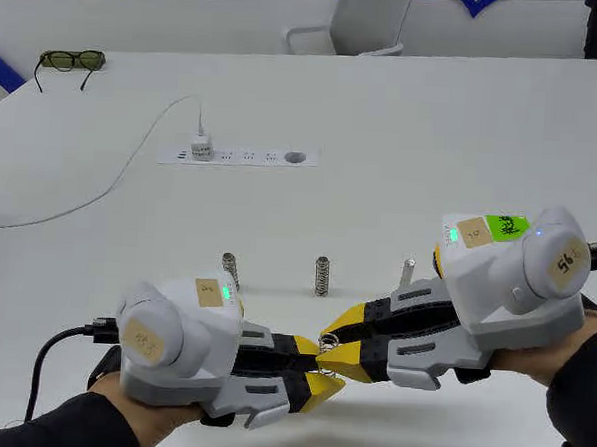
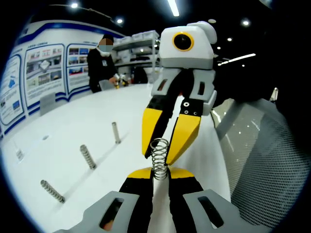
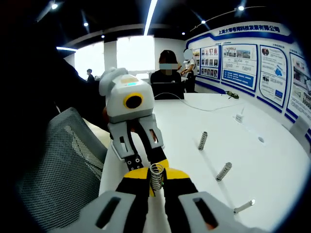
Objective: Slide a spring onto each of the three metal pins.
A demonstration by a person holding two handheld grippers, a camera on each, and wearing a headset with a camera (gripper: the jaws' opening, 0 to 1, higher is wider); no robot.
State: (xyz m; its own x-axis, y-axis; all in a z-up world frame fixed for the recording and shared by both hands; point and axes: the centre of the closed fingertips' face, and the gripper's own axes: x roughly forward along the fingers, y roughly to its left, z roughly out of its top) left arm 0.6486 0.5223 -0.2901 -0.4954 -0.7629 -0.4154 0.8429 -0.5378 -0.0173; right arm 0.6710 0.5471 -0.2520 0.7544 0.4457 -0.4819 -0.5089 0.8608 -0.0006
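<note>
Three pins stand in a row on the white table [image 1: 403, 139]. The left pin [image 1: 230, 270] and the middle pin [image 1: 322, 275] each carry a spring. The right pin [image 1: 408, 272] is bare. In front of them my two grippers meet tip to tip on a loose spring [image 1: 328, 338]. My left gripper [image 1: 318, 365] is shut on one end of it. My right gripper [image 1: 328, 348] grips the other end. In the left gripper view the spring [image 2: 159, 150] rises from my left gripper [image 2: 159, 174]. The right gripper's yellow fingers [image 2: 155, 128] close round its top.
A power strip [image 1: 239, 156] with a white plug [image 1: 201, 143] and its cable lies further back. Dark glasses [image 1: 71, 60] rest at the far left, with a chair [image 1: 374, 22] behind the table. A mesh chair [image 2: 262, 160] and a standing person [image 2: 102, 63] are nearby.
</note>
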